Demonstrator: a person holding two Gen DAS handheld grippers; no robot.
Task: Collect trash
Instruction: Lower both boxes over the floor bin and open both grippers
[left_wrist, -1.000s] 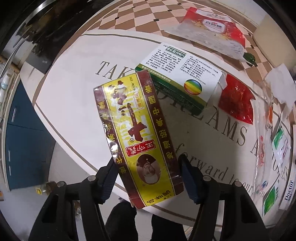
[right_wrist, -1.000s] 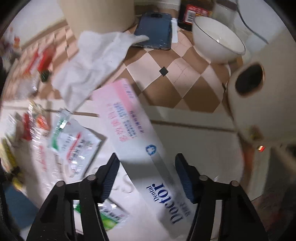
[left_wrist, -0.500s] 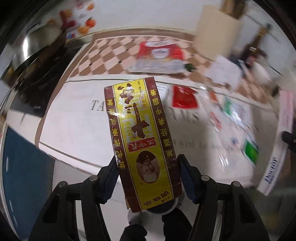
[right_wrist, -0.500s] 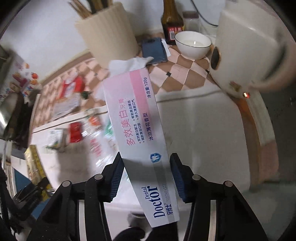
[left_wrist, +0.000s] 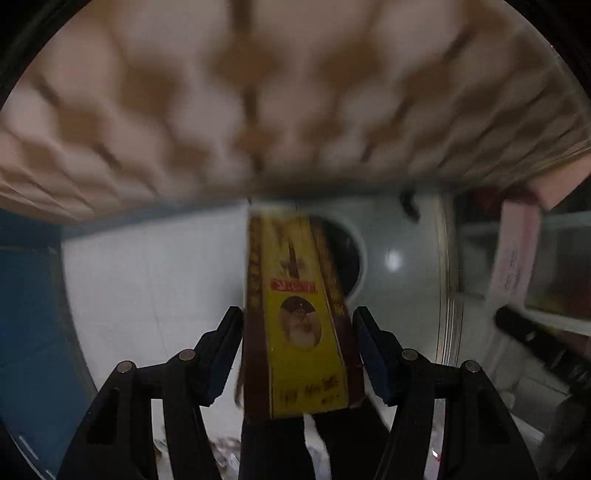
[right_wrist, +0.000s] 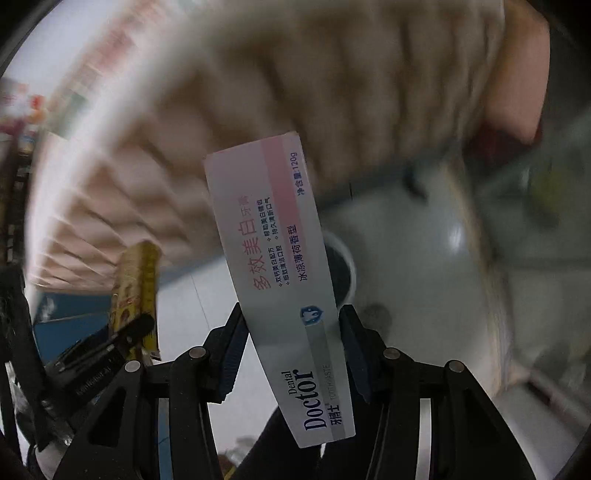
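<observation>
My left gripper is shut on a yellow and maroon box and holds it in the air, pointing down past the table edge. My right gripper is shut on a white and pink toothpaste box. A round white bin with a dark opening stands on the floor beyond both boxes; it also shows in the right wrist view. In the left wrist view the toothpaste box shows at the right. In the right wrist view the yellow box shows at the left.
The blurred chequered tabletop fills the top of both views. A pale tiled floor lies below. A blue cabinet stands at the left. A shelf unit is at the right.
Both grippers have swung off the table and tilted down toward the floor, each with its box still held. The bin has come into view.
</observation>
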